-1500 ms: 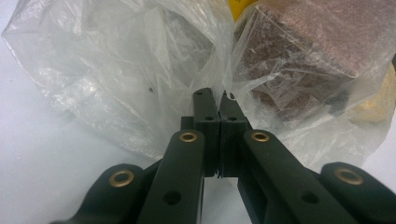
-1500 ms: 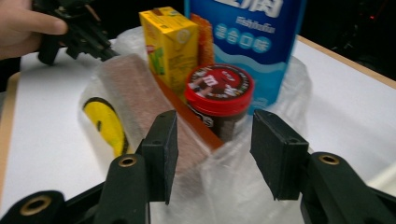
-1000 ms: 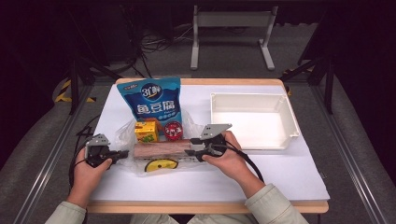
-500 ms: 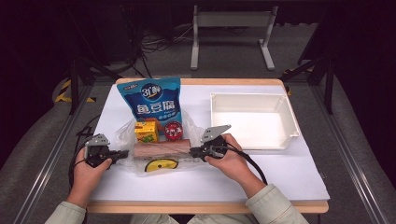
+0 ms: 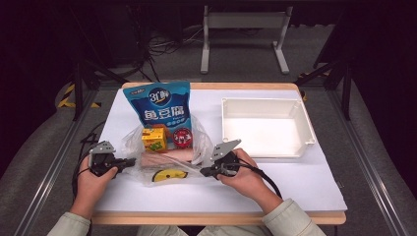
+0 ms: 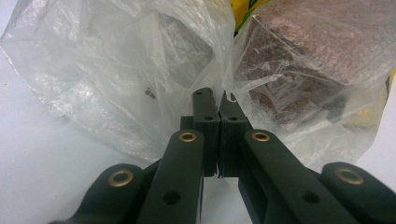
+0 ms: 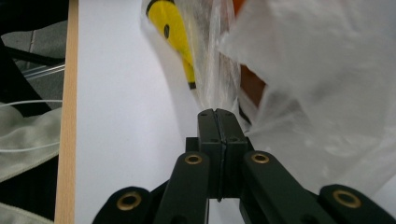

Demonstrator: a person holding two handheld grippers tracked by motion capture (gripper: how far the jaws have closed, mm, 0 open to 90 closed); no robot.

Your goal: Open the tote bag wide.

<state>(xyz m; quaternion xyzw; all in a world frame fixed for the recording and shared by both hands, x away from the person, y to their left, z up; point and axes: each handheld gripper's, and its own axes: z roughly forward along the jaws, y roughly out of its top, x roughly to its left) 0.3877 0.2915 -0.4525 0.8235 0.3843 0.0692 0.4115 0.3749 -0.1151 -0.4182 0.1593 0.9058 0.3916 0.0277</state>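
At the near edge of the table (image 5: 305,187), both grippers are clamped on the clear bag (image 5: 137,142), one at each end. The left gripper (image 5: 129,162) has its jaws pressed together on a pinch of film at the bag's left side; in the left gripper view the plastic bunches right at the tips (image 6: 218,100), with something brown lying behind it. The right gripper (image 5: 205,172) bites the film at the bag's right side, jaws tight together, a fold caught between them in the right gripper view (image 7: 217,116).

So the grasp looks done on both sides, but the bag lies flat on the table, and everything is inside it: a yellow carton (image 5: 154,138), a red round tin (image 5: 182,137), a pinkish roll (image 5: 164,158) and a yellow disc (image 5: 167,175). Nothing is out yet. My read: the lift or the opening is what remains, and emptying after that.

Around it, a blue pouch (image 5: 157,105) lies just behind the bag, touching or overlapping its far edge, so it may get dragged along. The white tray (image 5: 307,129) sits well to the right, with bare table between.
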